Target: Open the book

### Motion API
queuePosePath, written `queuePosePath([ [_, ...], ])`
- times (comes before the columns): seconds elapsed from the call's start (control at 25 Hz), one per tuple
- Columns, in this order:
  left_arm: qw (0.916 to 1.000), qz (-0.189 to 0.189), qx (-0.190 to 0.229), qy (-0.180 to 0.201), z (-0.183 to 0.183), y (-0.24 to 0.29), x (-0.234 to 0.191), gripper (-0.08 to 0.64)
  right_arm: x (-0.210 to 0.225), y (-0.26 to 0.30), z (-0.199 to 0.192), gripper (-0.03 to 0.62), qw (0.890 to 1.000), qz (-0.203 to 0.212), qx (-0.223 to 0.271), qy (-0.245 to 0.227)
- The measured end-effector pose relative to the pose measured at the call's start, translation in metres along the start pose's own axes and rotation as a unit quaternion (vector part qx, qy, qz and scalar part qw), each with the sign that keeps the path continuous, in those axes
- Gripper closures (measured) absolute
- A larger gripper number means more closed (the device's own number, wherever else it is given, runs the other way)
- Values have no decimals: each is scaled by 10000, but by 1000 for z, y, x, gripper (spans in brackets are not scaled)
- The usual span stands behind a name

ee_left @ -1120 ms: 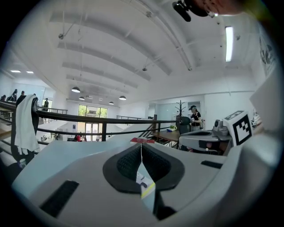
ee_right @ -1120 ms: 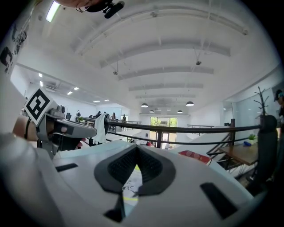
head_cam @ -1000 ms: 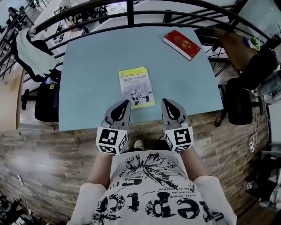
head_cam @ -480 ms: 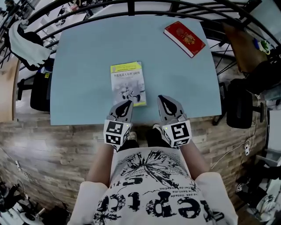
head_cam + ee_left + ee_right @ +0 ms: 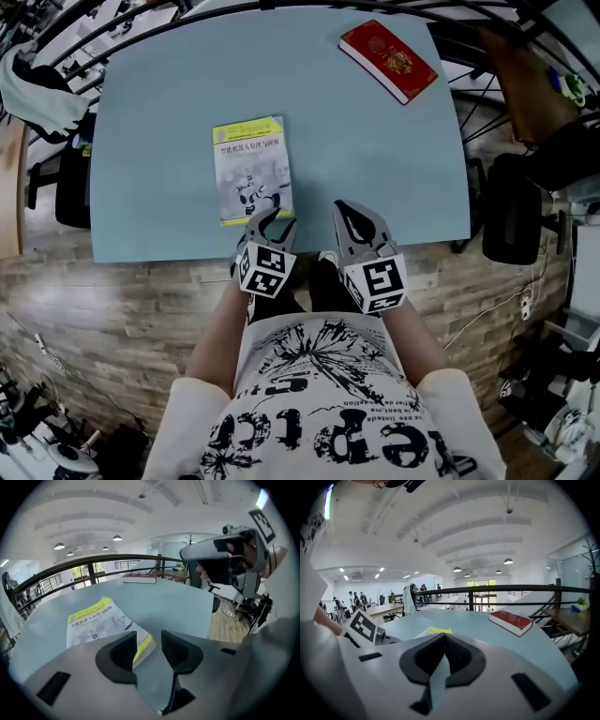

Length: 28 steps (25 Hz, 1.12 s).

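Left gripper view — left claw (image 5: 149, 645) opening astride book (image 5: 96, 620) corner, partly hidden.

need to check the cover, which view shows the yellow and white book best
The head view: the yellow and white book lies flat with nearly its whole cover seen from above. The left gripper view shows it near but slanted, its near corner hidden. The right gripper view shows only a thin yellow strip.

It was an open-plan office on a mezzanine: a pale blue desk (image 5: 187, 141) sat by a black railing (image 5: 511, 590), with a dark office chair (image 5: 511, 220), wood-look floor (image 5: 112, 309), round ceiling lamps (image 5: 508, 561), and people (image 5: 351, 599) at distant desks.
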<state>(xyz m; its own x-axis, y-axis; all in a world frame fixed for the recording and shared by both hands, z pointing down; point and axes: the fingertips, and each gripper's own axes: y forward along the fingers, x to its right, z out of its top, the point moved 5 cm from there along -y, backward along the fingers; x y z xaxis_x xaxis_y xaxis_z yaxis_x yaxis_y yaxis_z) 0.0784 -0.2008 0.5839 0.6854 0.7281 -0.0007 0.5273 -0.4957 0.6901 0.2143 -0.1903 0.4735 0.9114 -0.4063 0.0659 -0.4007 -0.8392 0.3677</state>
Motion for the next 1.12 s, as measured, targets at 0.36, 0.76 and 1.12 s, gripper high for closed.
queuePosePath([
  [0.36,9979,520,-342,-168,-9,30,-8,416,23,1,-11,581,9996,-6,-173,207],
  [0.76,9934,344,181,-1080,3,12,-17,537,18,4,-2,581,9997,-106,-177,-89],
  [1.12,9873,367,1072,-1118,19,-45,-48,540,-25,13,11,581,9998,-93,-21,-157],
])
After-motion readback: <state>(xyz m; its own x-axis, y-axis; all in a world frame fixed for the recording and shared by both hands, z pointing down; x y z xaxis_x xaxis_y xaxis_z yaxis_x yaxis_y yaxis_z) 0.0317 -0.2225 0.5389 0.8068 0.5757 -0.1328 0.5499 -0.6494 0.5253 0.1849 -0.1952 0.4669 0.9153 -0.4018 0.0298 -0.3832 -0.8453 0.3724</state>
